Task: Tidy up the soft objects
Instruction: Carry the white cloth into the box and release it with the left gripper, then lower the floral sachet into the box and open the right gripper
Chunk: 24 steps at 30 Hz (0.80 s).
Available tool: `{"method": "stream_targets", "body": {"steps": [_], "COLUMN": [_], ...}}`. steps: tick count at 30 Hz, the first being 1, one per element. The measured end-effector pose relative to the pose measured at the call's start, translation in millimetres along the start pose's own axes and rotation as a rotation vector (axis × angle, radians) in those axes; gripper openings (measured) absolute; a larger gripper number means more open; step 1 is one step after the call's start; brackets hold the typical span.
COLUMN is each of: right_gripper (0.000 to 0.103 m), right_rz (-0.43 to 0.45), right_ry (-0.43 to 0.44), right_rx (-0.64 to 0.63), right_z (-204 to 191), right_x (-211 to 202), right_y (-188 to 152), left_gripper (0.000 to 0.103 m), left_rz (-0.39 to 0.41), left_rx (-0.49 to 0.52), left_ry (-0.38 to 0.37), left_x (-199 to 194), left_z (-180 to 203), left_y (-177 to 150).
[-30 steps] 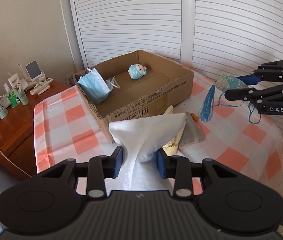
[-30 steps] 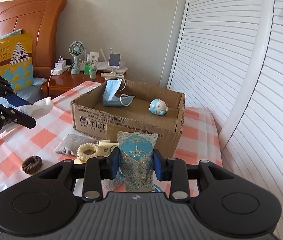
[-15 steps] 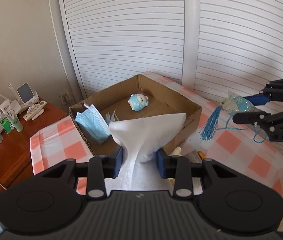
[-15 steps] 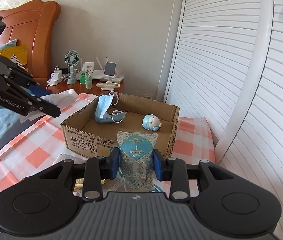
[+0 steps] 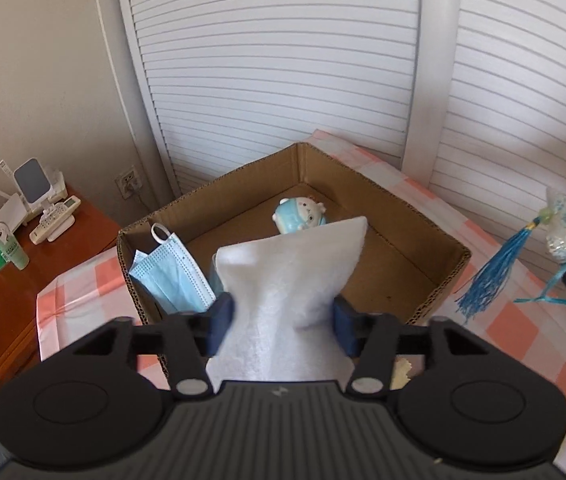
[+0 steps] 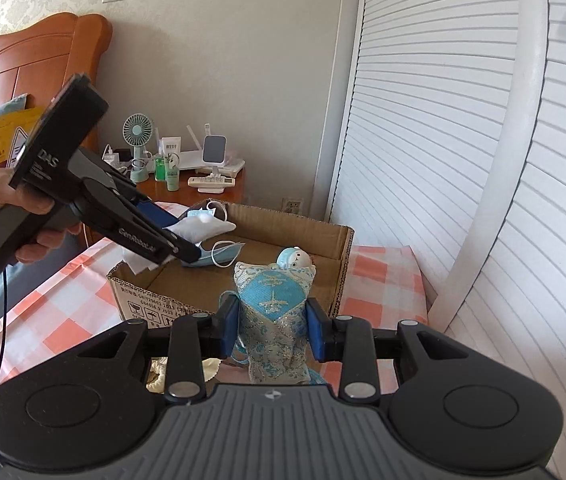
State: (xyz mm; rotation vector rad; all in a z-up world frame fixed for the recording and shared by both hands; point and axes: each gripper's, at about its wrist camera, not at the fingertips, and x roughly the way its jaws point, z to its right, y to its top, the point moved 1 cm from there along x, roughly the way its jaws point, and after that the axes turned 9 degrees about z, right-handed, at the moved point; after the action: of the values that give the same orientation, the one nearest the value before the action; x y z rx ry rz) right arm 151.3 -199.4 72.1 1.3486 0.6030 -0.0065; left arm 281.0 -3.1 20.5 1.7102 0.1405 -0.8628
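Above the near edge of the cardboard box (image 5: 403,236), your left gripper (image 5: 283,320) carries the white pad (image 5: 295,272) between its fingers. Its jaws are opening: the right pad stands clear of the fabric, while the left one is just at its edge. The white pad hangs over the box interior, hiding part of the small plush toy (image 5: 301,218) at 12 o'clock from the gripper. A blue face mask (image 5: 171,276) leans against the box wall at 10 o'clock.

Your right gripper (image 6: 273,330) is clamped on the blue brocade sachet (image 6: 275,316), which stands upright between both pads. The sachet is held short of the box, with the plush toy showing just above it at 12 o'clock. In the left wrist view the sachet's blue tassel (image 5: 491,276) hangs down at 3 o'clock over the checked tablecloth (image 5: 523,344). A hand (image 6: 7,208) grips the left tool's handle at 9 o'clock in the right wrist view.
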Motion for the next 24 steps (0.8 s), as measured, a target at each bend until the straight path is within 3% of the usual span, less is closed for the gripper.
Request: {"method": "stream_targets", "body": {"steps": [2,10,24], "right_gripper": [0.039,0.039,0.04], "right_rz": [-0.004,-0.028,-0.03], "right_ry": [0.001,0.001,0.0], "right_rx": [0.0,0.005,0.039], "right_z": [1,1,-2], "right_x": [3,16,66], "right_y": [0,0,36], "left_gripper": [0.094,0.098,0.1], "left_rz": [0.006,0.081,0.112], "left_rx": [-0.012,-0.015,-0.103], "left_ry": [0.054,0.132,0.154], "left_x": [8,-22,-97], "left_z": [0,6,45], "left_y": [-5,-23,-82]}}
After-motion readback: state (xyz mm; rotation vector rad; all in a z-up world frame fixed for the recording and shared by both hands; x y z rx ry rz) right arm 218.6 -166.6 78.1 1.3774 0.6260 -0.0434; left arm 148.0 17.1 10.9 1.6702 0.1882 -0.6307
